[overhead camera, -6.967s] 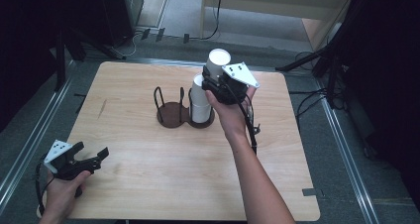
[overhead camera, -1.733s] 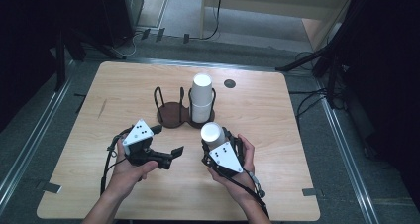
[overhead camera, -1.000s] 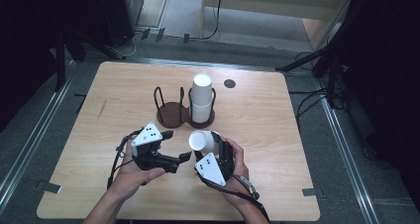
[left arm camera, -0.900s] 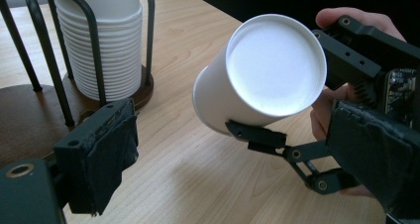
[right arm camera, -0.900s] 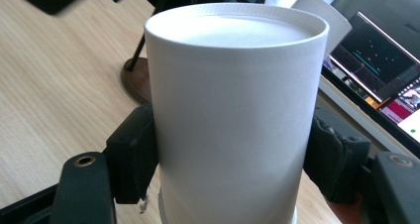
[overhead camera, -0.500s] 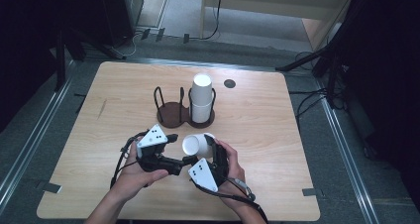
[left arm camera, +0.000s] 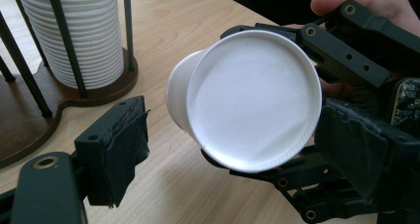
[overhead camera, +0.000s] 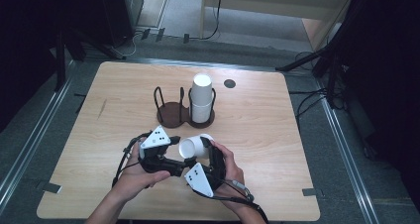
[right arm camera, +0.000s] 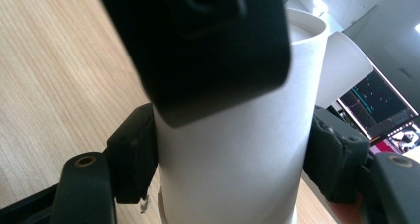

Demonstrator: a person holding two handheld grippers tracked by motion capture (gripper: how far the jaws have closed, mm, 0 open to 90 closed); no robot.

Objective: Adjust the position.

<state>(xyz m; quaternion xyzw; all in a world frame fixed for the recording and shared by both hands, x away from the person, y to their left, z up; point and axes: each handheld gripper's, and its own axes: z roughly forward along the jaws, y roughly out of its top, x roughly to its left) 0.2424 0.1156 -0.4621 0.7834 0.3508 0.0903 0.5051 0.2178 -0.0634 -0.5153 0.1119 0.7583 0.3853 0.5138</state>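
A single white paper cup (overhead camera: 193, 145) lies tipped on its side above the table, and my right gripper (overhead camera: 200, 152) is shut on its wall. In the right gripper view both pads (right arm camera: 133, 159) press the cup (right arm camera: 233, 184). My left gripper (overhead camera: 184, 155) reaches in from the left. In the left gripper view the cup's round bottom (left arm camera: 252, 100) faces me between the left gripper's (left arm camera: 237, 149) jaws, which have just been closing. The left pad (left arm camera: 119, 149) still stands apart from the cup. A black jaw crosses in front of the cup in the right gripper view.
A dark wooden holder (overhead camera: 173, 114) with wire posts stands mid-table, with a stack of white cups (overhead camera: 201, 100) in its right ring and its left ring bare. A small dark disc (overhead camera: 229, 84) lies behind it. The table's front edge is just below both hands.
The right gripper has tipped the cup further onto its side toward the left gripper. The left gripper's jaws have narrowed around the cup's bottom end.
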